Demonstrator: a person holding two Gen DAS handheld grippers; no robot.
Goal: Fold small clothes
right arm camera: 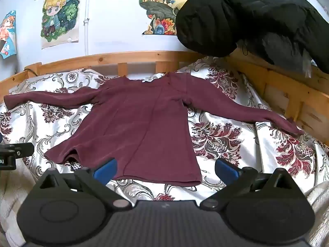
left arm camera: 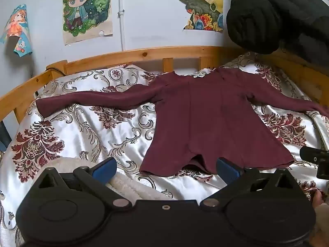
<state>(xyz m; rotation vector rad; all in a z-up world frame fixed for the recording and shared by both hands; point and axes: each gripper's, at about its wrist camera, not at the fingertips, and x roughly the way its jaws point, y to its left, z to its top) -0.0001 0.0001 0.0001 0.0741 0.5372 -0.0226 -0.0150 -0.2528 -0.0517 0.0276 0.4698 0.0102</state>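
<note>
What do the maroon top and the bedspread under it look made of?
Maroon top: soft matte knit, probably cotton jersey; it lies limp with faint seams. Bedspread: glossy satin-like fabric, showing bright sheen on its folds and a woven-looking floral pattern.

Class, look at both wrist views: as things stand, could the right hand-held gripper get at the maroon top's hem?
Probably yes. The right hand-held gripper is open, and the maroon top lies flat on the bedspread, its hem just ahead with nothing on it.

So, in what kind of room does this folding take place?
Most likely a bedroom: a wooden bed frame surrounds a floral bedspread with the maroon top spread on it, and cartoon posters hang on the wall.
</note>
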